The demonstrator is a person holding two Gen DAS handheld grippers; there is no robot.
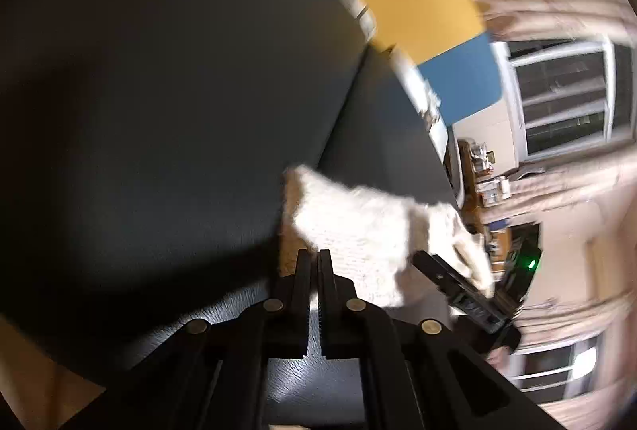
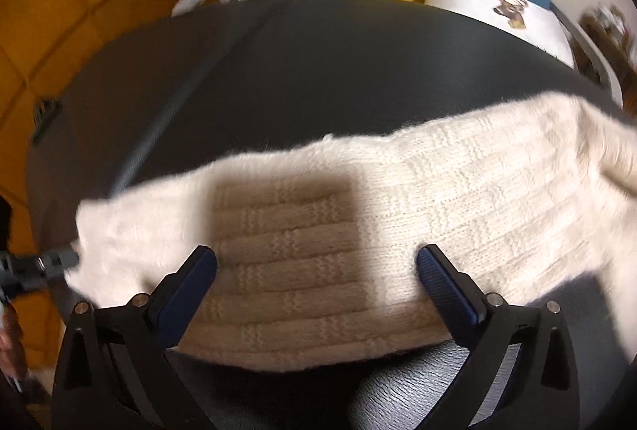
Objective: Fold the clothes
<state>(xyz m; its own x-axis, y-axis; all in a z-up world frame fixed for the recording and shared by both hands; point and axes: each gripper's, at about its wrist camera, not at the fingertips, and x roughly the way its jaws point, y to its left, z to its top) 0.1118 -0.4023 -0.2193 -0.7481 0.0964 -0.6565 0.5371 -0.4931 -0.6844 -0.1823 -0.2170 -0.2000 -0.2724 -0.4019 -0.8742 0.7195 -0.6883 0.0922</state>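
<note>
Left hand-held gripper (image 1: 314, 254): jaws drawn almost together at the tips, with the edge of the cream knit garment (image 2: 358, 215) right at them. It looks pinched on a fold of the knit, though blur keeps me from being sure of the bite

Garment: lies as a long band across the dark surface (image 2: 318, 71), fuzzy edge toward the far side, near hem just short of the right tool. In the left wrist view part of it looks raised off the surface, toward the right tool. Whether it is one layer or already doubled, cannot tell

Right hand-held gripper (image 2: 316, 260): jaws spread wide, blue pads either side of the knit's middle, holding nothing. Its shadow falls square on the fabric

Background: cushions (image 2: 497, 4) at the far edge, yellow and blue wall panels behind

Progress, judged: garment is not a compact folded stack; it is stretched out and mid-handling. At least one further fold and a squaring-up appear to remain
</note>
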